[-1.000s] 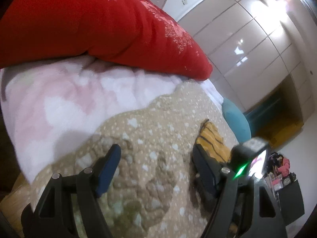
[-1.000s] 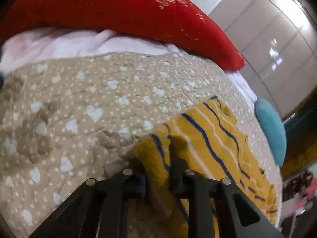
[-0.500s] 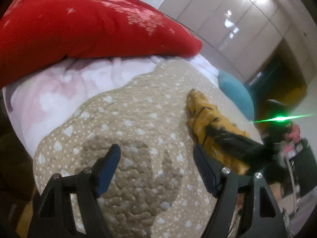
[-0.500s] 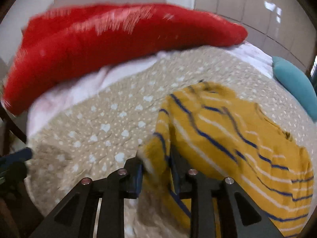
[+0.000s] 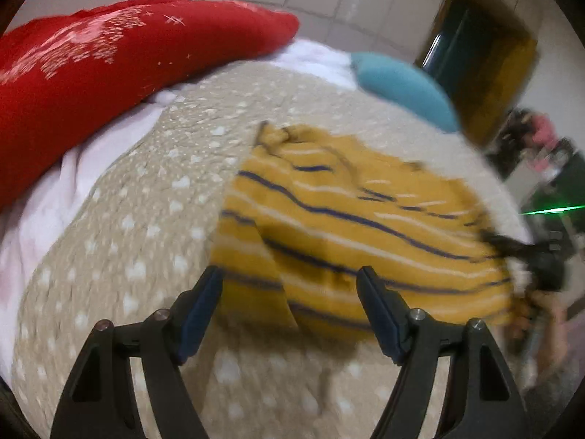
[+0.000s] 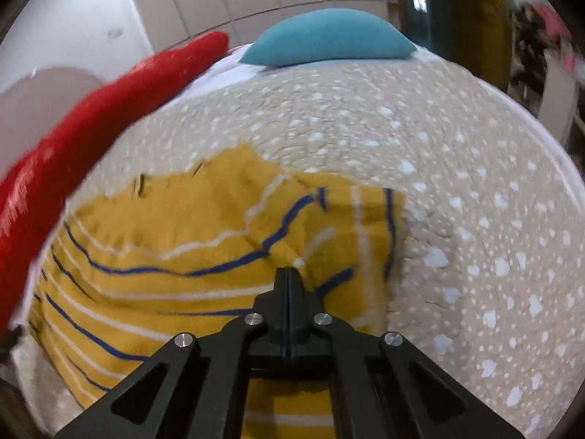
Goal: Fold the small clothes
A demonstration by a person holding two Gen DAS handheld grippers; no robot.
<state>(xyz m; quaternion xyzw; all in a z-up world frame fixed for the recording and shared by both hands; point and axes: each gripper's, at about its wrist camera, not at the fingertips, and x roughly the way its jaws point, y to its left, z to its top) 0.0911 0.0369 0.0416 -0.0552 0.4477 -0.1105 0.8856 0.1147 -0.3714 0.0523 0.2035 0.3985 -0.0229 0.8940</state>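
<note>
Right gripper (image 6: 289, 274), bottom centre of its view: jaws clamped together on a pinch of the yellow striped garment (image 6: 175, 256). Left gripper (image 5: 289, 292) gapes empty over the near hem. Garment lies mid-frame on the dotted quilt (image 6: 457, 183). Best pull taut, flatten, then fold.

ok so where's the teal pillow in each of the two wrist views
Left wrist view: the teal pillow is upper right of centre, at the far edge of the bed, beyond the yellow striped garment.
Right wrist view: the teal pillow is top centre, at the far edge of the dotted beige quilt.
Shared landmark: the red pillow, on the left in both views.
</note>
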